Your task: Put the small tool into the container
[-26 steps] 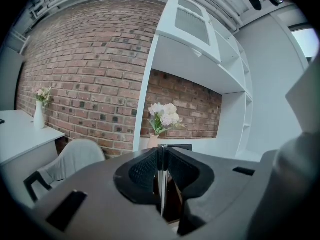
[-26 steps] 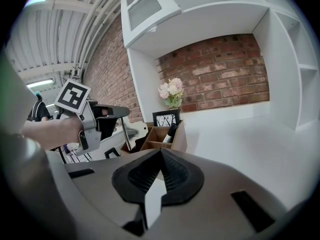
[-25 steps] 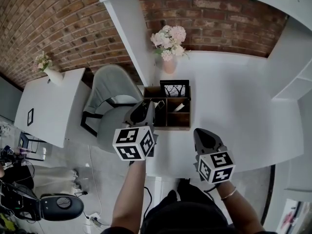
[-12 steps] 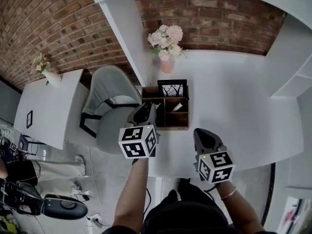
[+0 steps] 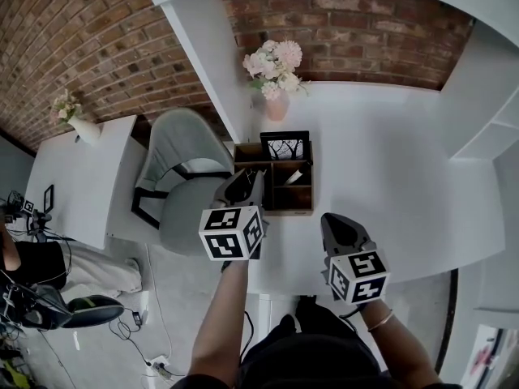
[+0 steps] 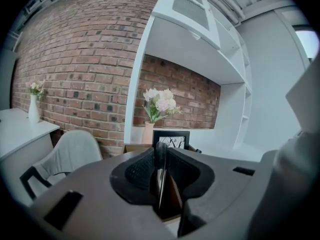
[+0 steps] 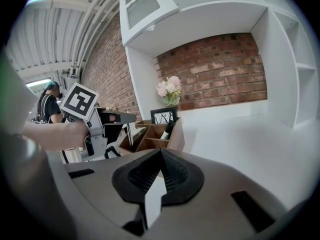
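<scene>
My left gripper [image 5: 248, 185] hangs over the table's left edge, at the left side of the wooden compartment box [image 5: 302, 201]. Its jaws are shut on a thin, flat metal tool [image 6: 160, 176] that stands on edge between the pads. From the right gripper view the same tool [image 7: 130, 134] hangs down as a slim rod just left of the box [image 7: 175, 136]. My right gripper [image 5: 334, 222] is near the table's front edge, right of the box and apart from it. Its jaws [image 7: 160, 153] are shut with nothing between them.
A dark pen-like item [image 5: 293, 177] leans in one compartment of the box. A framed picture [image 5: 284, 146] stands behind the box and a vase of flowers [image 5: 276, 104] further back. A grey chair [image 5: 182, 177] sits left of the table beside a white wall panel [image 5: 211, 63].
My left gripper has drifted slightly to the right with the tool still in it. The right gripper has hardly moved.
</scene>
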